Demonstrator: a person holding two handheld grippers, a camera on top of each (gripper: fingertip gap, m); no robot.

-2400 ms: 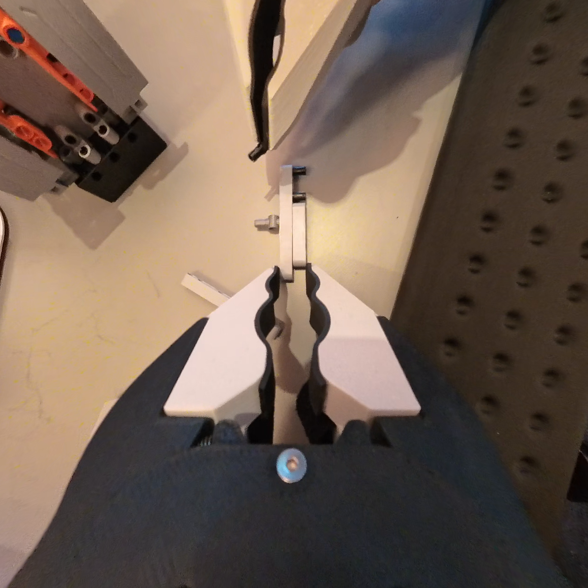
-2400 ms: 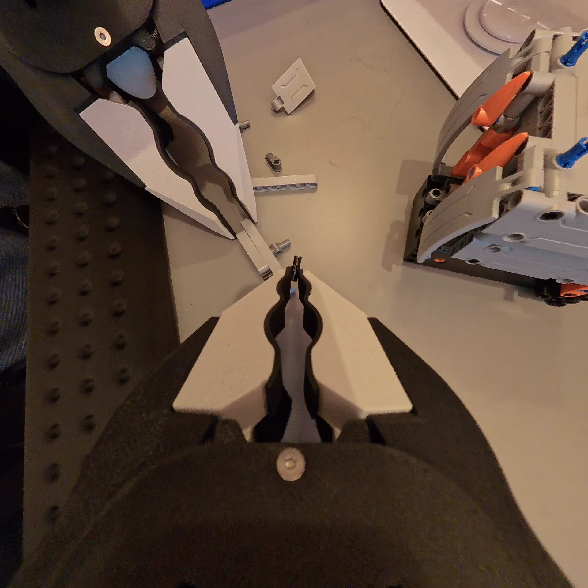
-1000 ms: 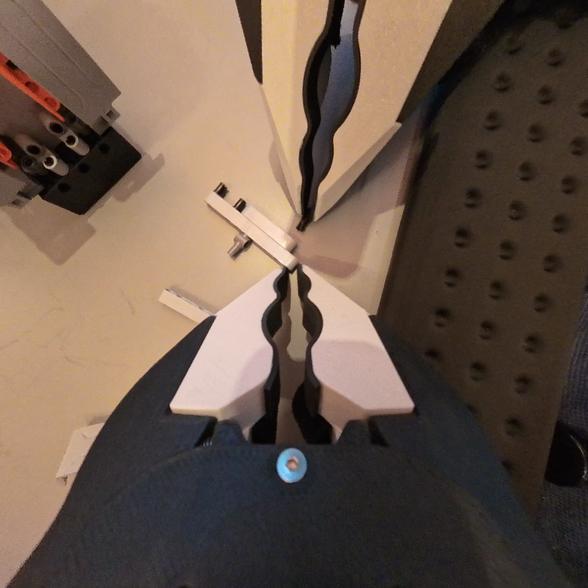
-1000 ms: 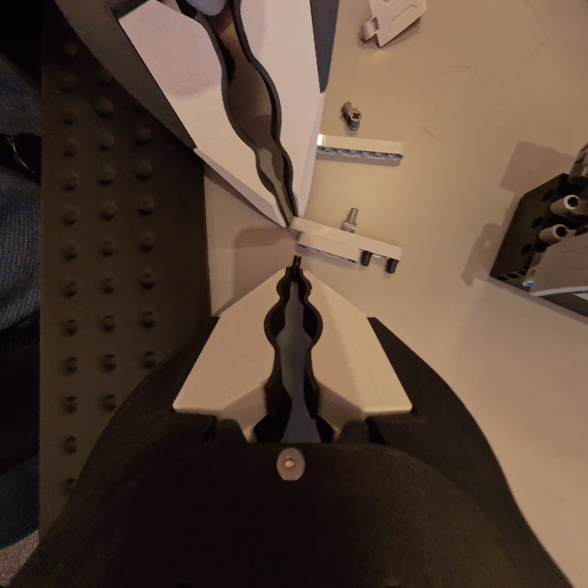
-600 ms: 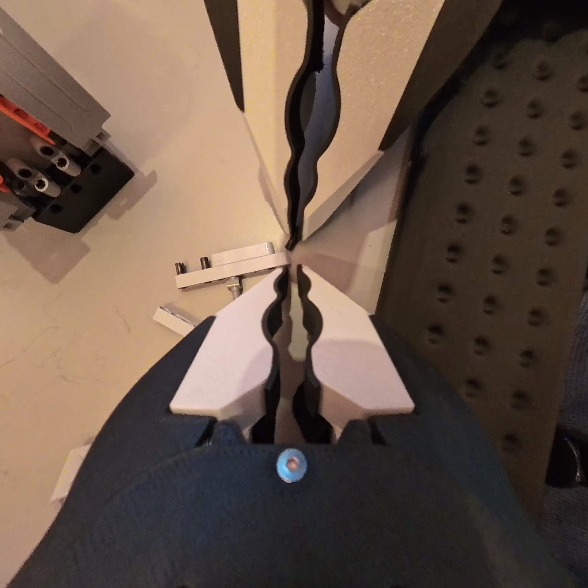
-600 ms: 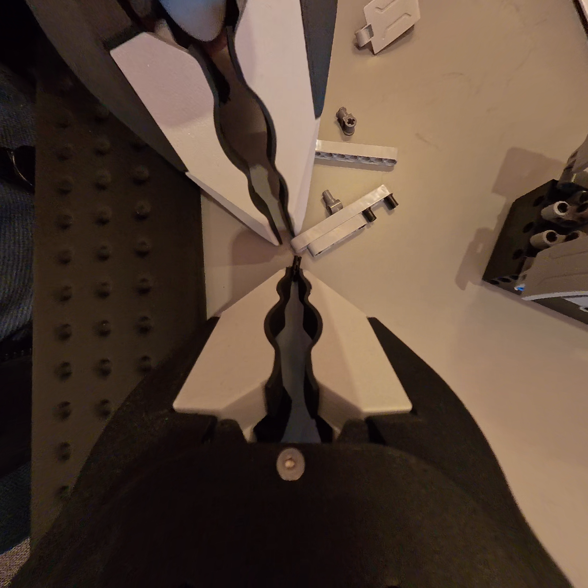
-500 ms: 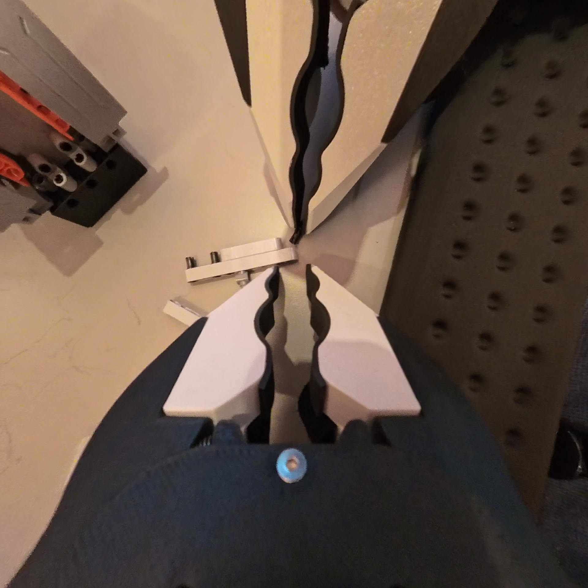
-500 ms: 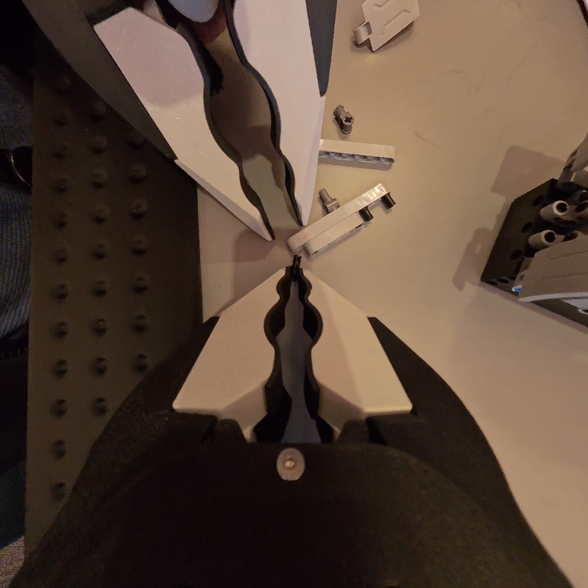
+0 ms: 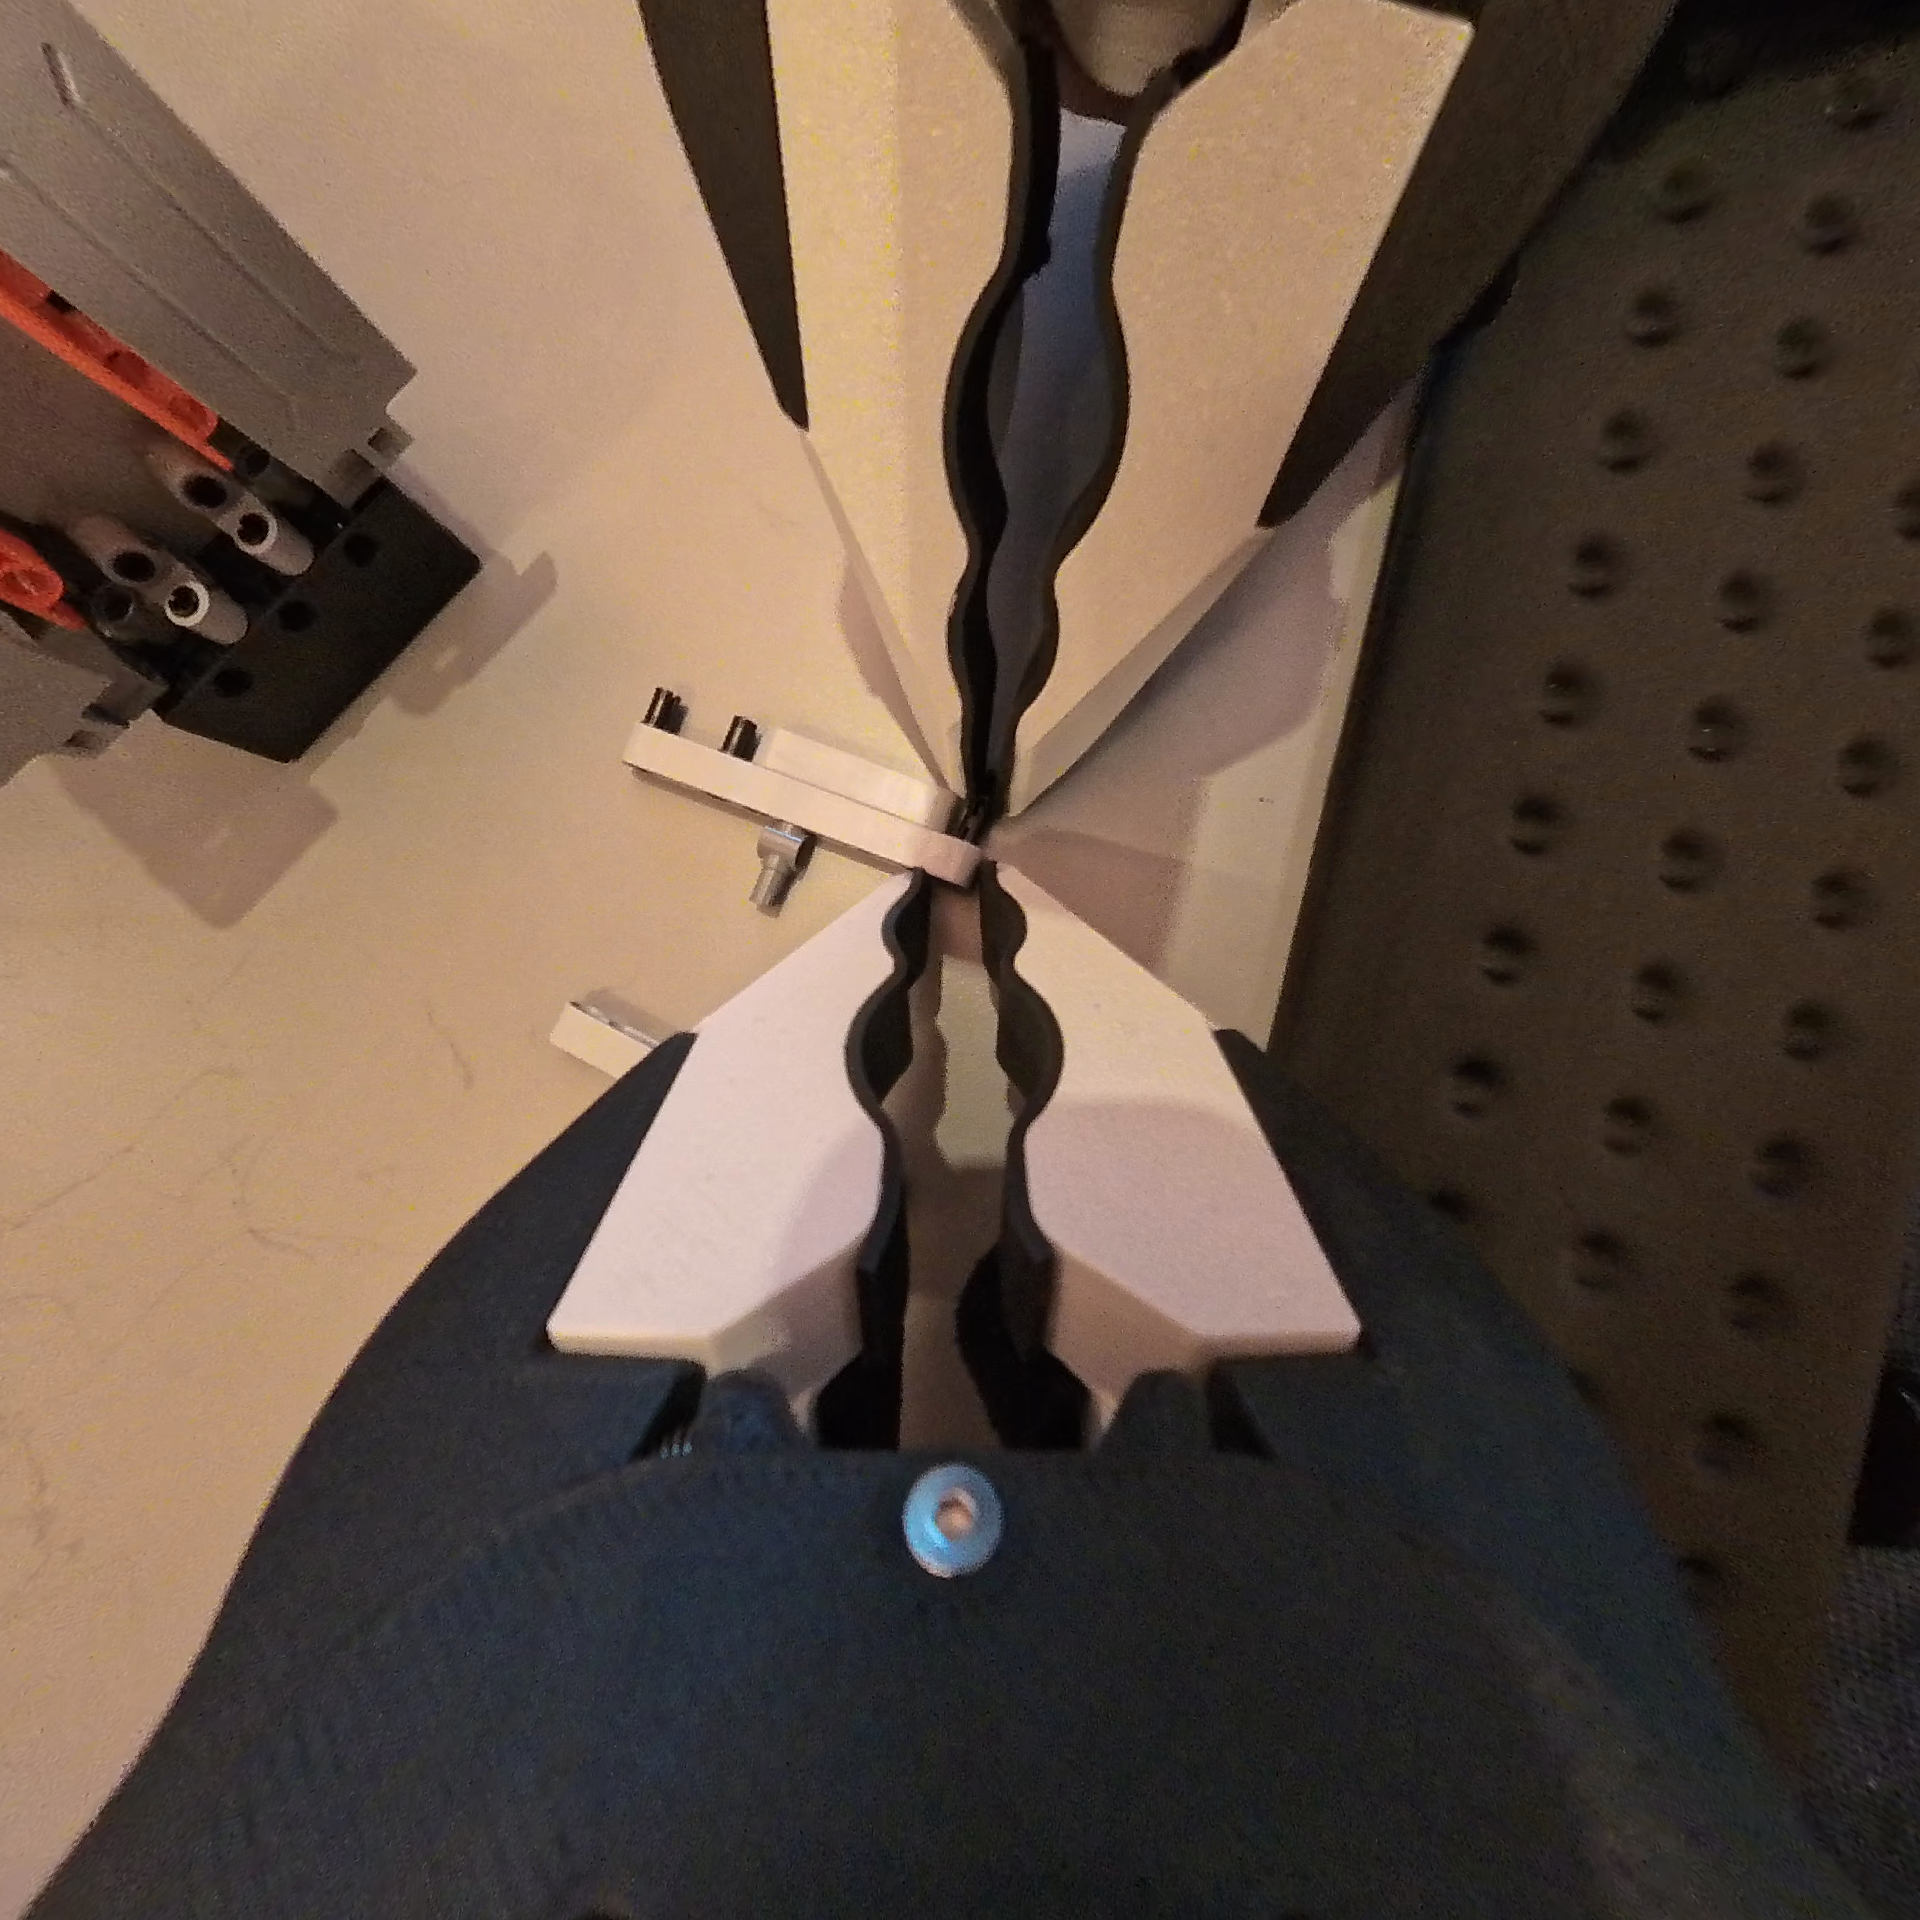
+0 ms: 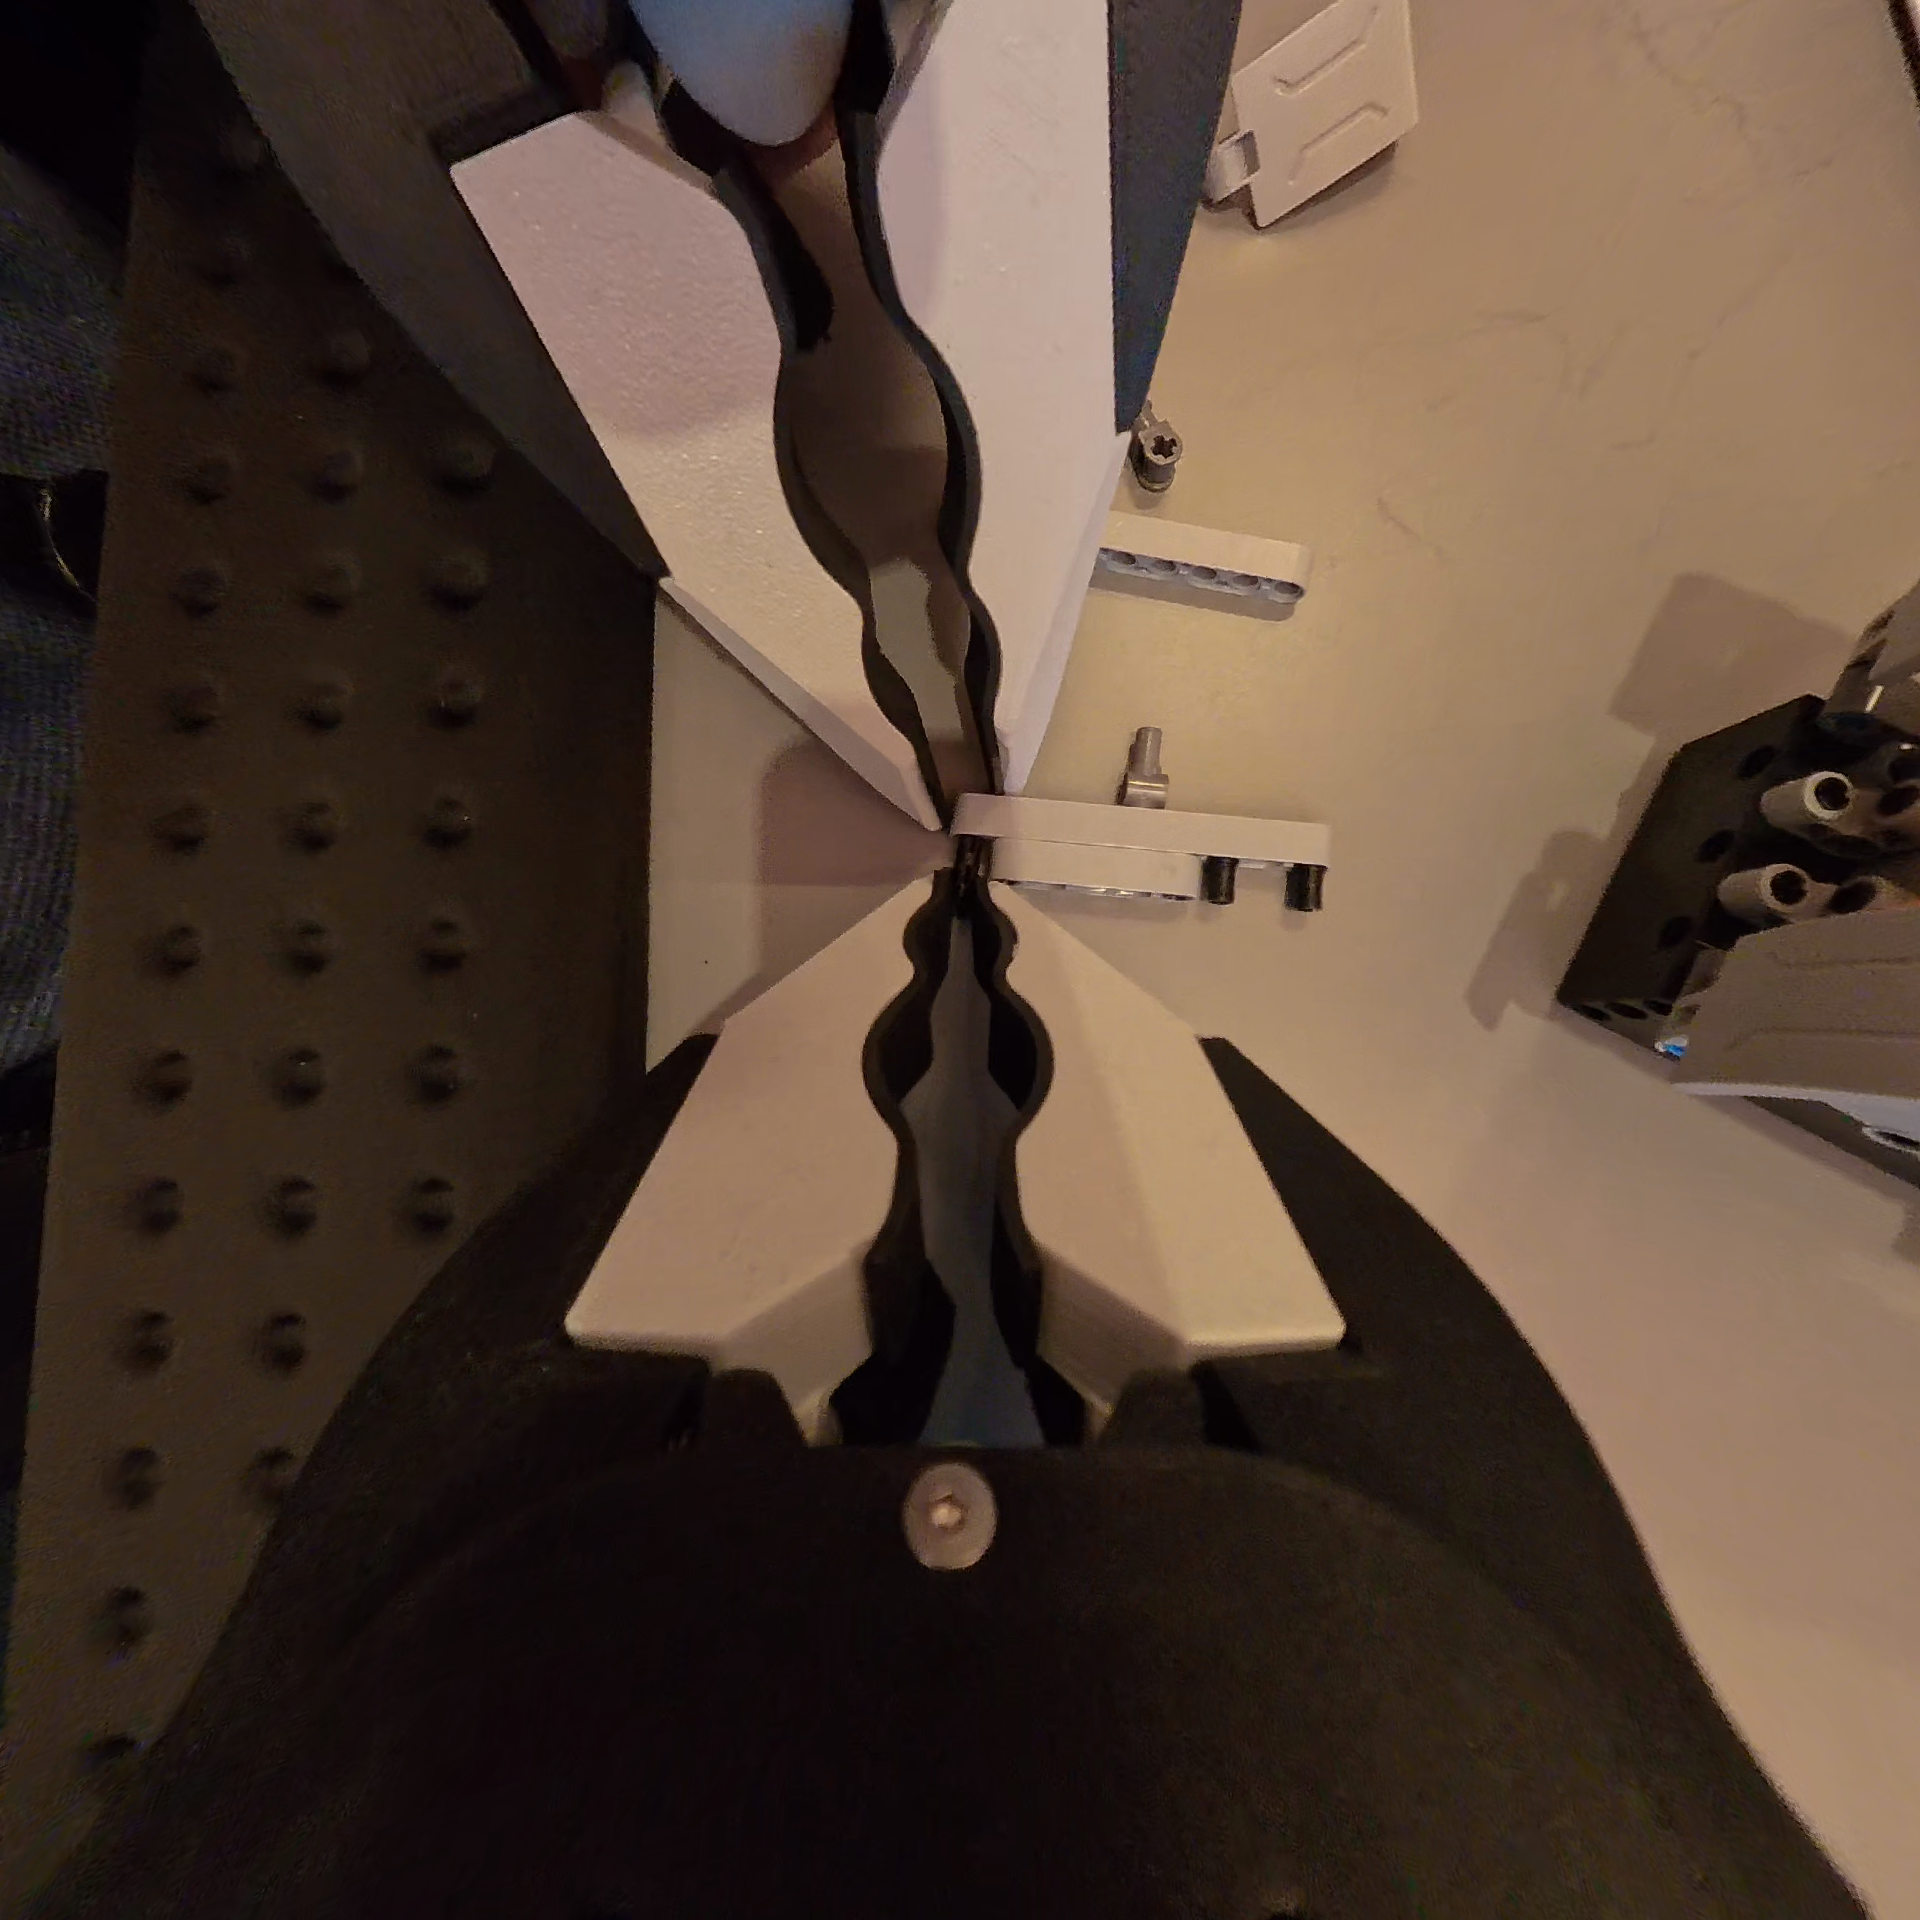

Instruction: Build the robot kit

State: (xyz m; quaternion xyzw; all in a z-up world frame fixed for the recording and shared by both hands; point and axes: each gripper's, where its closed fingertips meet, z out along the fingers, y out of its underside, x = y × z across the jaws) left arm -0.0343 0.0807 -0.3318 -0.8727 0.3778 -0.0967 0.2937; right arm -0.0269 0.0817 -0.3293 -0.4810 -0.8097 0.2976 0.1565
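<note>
The left tongs (image 9: 951,899) and right tongs (image 10: 968,906) meet tip to tip over the near edge of the worktop (image 10: 1507,436), beside a dark studded mat (image 10: 301,831). Between the two sets of tips sits one end of a pale grey beam (image 10: 1143,844). Its long axis runs crosswise to both tongs, reaching right in the right wrist view and left in the left wrist view.

The left tongs are almost closed and seem to pinch that beam end. The right tongs are pressed together on a small black peg (image 10: 968,881), which touches the same end.

The beam looks like two flat holed strips stacked together. It has two black pegs at its far end and a grey peg (image 10: 1146,777) jutting from one side.

Farther off lie a loose strip (image 10: 1195,571) and a grey, black and orange block model (image 9: 208,499).
</note>
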